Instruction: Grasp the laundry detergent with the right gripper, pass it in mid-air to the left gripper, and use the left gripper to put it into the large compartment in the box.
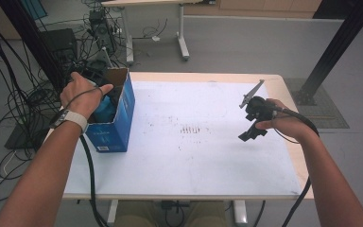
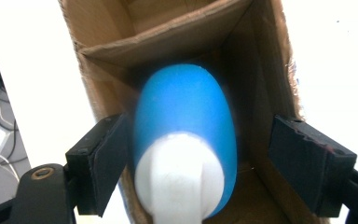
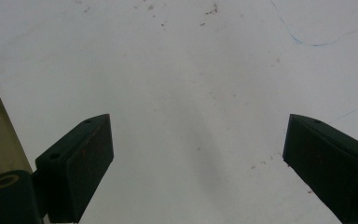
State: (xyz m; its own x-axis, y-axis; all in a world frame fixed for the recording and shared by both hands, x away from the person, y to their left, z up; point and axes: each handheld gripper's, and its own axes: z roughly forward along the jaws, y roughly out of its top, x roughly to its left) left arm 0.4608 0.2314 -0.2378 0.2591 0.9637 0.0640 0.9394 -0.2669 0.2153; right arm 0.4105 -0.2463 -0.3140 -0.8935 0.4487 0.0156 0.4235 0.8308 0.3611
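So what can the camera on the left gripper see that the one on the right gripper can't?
The left gripper view looks into an open cardboard box, where a blue and white object sits between that gripper's spread jaws; whether they touch it is unclear. The right gripper view has just bare tabletop, with faint marks, between its gripper's open jaws. Both show black jaws and the white table.

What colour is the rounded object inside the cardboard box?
Bright blue, with a white part at its near end; the left gripper view shows it best.
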